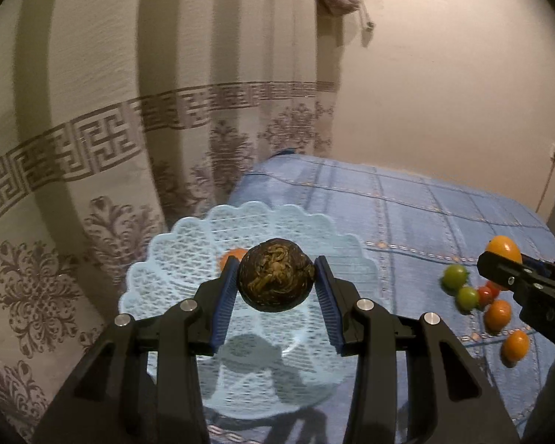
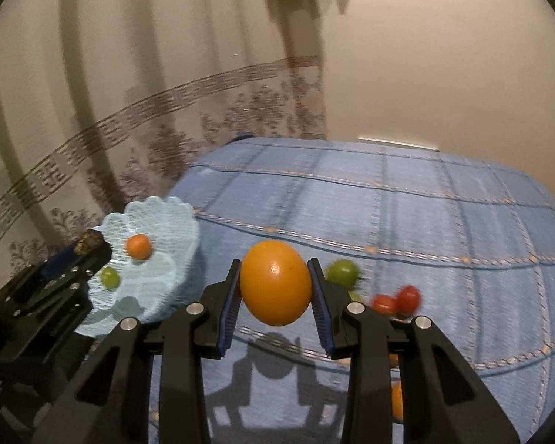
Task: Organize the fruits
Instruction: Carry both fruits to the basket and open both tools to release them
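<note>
Blue checked cloth (image 2: 407,222) over the surface; patterned curtain (image 1: 74,140) fills the upper left of both frames. Left gripper (image 1: 276,272), centre of left wrist view, clamped on a dark brown mottled fruit (image 1: 275,275) held above the pale blue lattice basket (image 1: 159,277). Basket sits at left in right wrist view, holding a small orange fruit (image 2: 138,246) and a green one (image 2: 109,278). Right gripper (image 2: 274,283) clamped on a large orange fruit (image 2: 275,283), above the cloth. Loose green fruit (image 2: 342,271) and red fruits (image 2: 397,300) lie just right of it, blurred.
</note>
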A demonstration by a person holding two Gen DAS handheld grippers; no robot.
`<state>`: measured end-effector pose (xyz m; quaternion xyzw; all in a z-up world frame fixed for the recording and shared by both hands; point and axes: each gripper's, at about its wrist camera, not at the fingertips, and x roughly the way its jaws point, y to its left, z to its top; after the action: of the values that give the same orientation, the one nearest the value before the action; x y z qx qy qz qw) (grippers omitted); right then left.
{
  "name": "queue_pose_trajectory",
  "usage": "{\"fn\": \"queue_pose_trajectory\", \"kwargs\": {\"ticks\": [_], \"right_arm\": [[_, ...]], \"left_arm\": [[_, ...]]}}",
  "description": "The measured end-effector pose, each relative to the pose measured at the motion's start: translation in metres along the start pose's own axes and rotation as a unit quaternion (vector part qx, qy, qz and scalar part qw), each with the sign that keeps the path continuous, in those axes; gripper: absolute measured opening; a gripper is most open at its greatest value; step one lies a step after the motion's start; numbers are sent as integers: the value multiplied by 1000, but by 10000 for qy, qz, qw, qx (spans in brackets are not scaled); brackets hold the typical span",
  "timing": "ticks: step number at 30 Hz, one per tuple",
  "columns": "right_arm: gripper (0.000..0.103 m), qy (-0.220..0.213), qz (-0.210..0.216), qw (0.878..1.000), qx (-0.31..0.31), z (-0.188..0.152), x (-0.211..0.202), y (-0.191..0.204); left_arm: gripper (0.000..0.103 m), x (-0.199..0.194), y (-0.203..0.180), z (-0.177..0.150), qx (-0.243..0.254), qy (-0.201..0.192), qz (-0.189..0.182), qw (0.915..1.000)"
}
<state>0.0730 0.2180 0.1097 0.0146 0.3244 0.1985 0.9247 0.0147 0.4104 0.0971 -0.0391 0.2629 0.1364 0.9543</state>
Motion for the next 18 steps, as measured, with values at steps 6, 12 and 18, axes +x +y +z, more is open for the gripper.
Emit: {"fn": "queue_pose_trajectory", "kwargs": {"ticks": [6,12,18], "right_arm": [[35,77,318,9994,-115,4,15,31],[35,299,632,9973,-233,3,36,57],[36,367,868,9951,-308,4,49,76]], "left_arm": [[43,4,25,-1,-165,34,159,9997],[43,8,37,0,-271,75,228,9993],[43,14,46,1,-359,116,277,9989]]}}
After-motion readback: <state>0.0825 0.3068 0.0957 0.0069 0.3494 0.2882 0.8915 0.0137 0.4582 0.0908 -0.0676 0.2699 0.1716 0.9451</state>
